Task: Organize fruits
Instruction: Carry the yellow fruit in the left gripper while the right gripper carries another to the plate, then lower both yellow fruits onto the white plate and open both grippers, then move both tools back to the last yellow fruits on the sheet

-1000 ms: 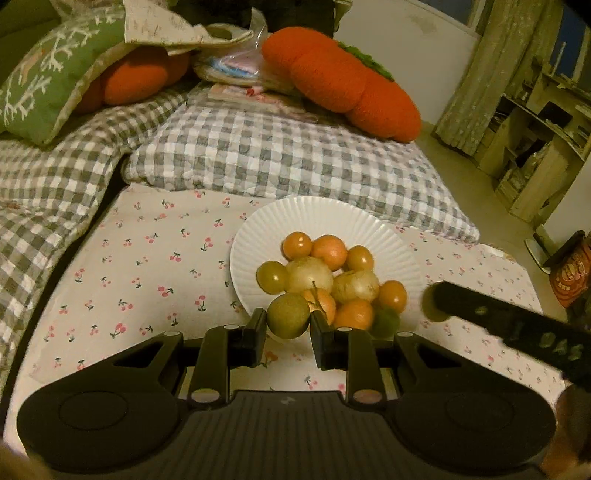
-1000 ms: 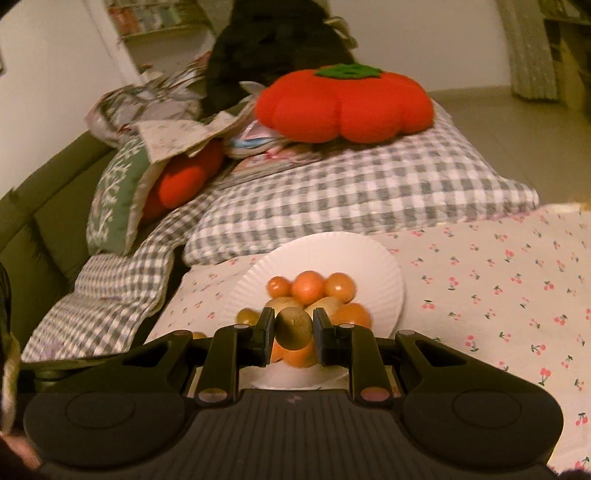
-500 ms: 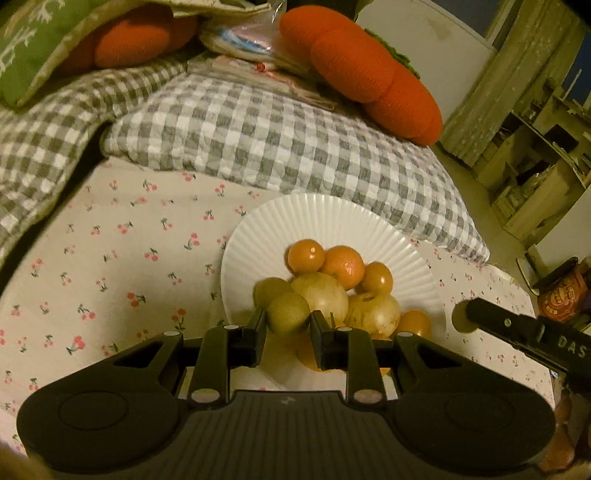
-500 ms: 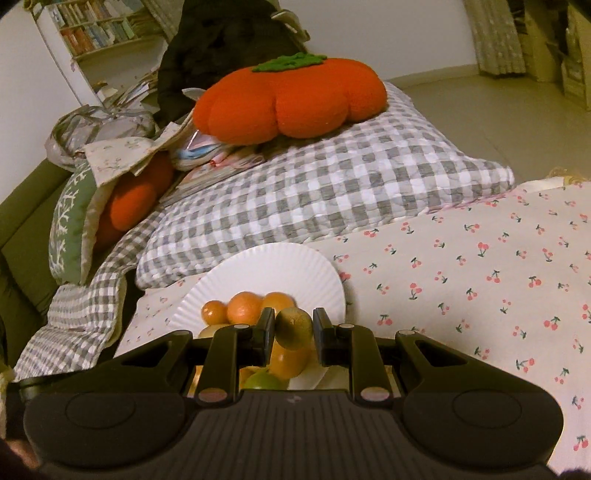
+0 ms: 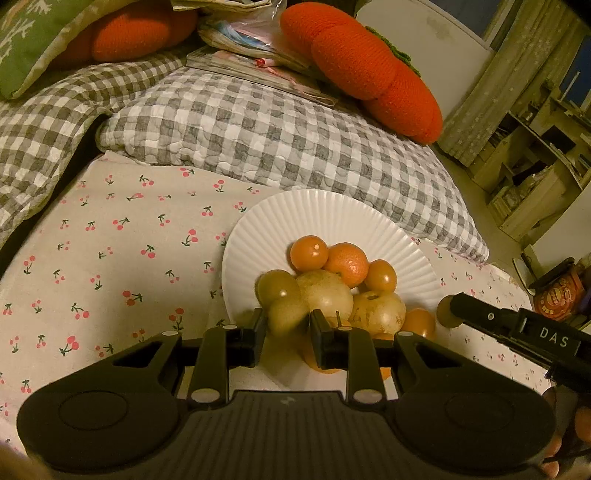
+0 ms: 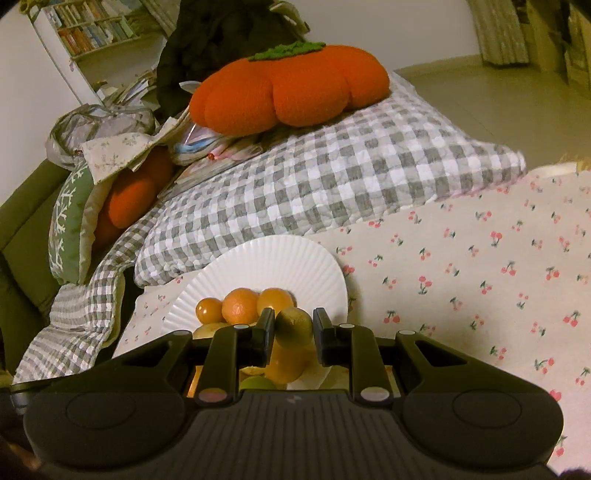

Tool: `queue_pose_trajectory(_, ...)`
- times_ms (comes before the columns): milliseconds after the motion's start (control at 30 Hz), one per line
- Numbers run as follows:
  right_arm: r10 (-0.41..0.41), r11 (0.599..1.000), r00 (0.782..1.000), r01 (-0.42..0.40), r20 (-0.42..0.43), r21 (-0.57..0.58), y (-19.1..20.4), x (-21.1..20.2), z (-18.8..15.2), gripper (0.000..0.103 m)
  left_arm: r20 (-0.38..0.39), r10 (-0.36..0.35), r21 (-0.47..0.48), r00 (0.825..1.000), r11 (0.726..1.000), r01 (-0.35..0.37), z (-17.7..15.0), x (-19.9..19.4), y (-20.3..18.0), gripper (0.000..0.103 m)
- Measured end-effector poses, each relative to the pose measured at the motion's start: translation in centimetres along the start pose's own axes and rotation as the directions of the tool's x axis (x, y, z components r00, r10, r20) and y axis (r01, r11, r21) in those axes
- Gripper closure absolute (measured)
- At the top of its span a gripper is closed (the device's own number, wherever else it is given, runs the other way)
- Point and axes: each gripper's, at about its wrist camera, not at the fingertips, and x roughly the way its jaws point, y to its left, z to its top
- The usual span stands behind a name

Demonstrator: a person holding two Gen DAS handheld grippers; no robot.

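White and ridged, the plate (image 5: 332,218) sits on a cloth with little red cherries (image 5: 122,236), right next to a grey checked pillow (image 5: 280,136). On the plate is a pile of fruit: orange ones (image 5: 347,264) at the back, pale yellow ones (image 5: 325,295) in the middle, and a green one (image 5: 277,288) on the left side.

The left gripper (image 5: 286,328) is low over the near edge of the pile. Its two black fingers pinch a small yellow-green fruit (image 5: 286,314). This fruit is round, so it has no long side to point anywhere.

From the left camera you can see the right gripper (image 5: 448,312) from the side. It pokes in from the right, just past the plate's right edge, with something round at its tip. You cannot tell from here how its fingers stand.

The right camera shows that part well. The right gripper (image 6: 293,326) pinches an olive-green fruit (image 6: 294,326) between its fingers. It looks a bit egg-shaped, with the long way running left to right. More fruit lies below it. This camera also shows a bookshelf (image 6: 96,29) far at the back and the green top of an orange pumpkin pillow (image 6: 288,92), which the left camera does not show well.
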Motion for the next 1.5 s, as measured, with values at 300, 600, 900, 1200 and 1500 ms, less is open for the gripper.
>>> queue_pose_trajectory(300,0.01,1.0,1.0,-0.01,0.023,0.025,0.0,-0.7,0.3,0.081,-0.001,-0.012,-0.027,1.0,1.0,0.012,0.1,-0.4,0.6,0.091)
queue_pose_trajectory(600,0.013,1.0,0.999,-0.014,0.04,0.013,1.5,-2.2,0.6,0.08,0.036,-0.015,-0.01,0.999,1.0,0.016,0.4,-2.4,0.6,0.09)
queue_pose_trajectory(900,0.02,0.998,0.997,-0.016,0.077,-0.056,4.1,-4.7,0.3,0.076,0.067,0.022,0.022,0.998,0.999,-0.023,0.0,-5.0,1.0,0.09)
queue_pose_trajectory(1200,0.009,0.989,0.999,-0.003,0.041,-0.15,6.3,-4.9,-1.3,0.075,0.071,0.071,0.081,0.995,0.994,-0.077,-1.8,-7.0,1.7,0.09)
queue_pose_trajectory(1500,0.027,0.958,0.999,-0.021,0.017,-0.288,9.8,-5.3,-3.6,0.074,0.07,0.166,0.075,0.984,0.982,-0.171,-3.6,-8.1,3.0,0.09)
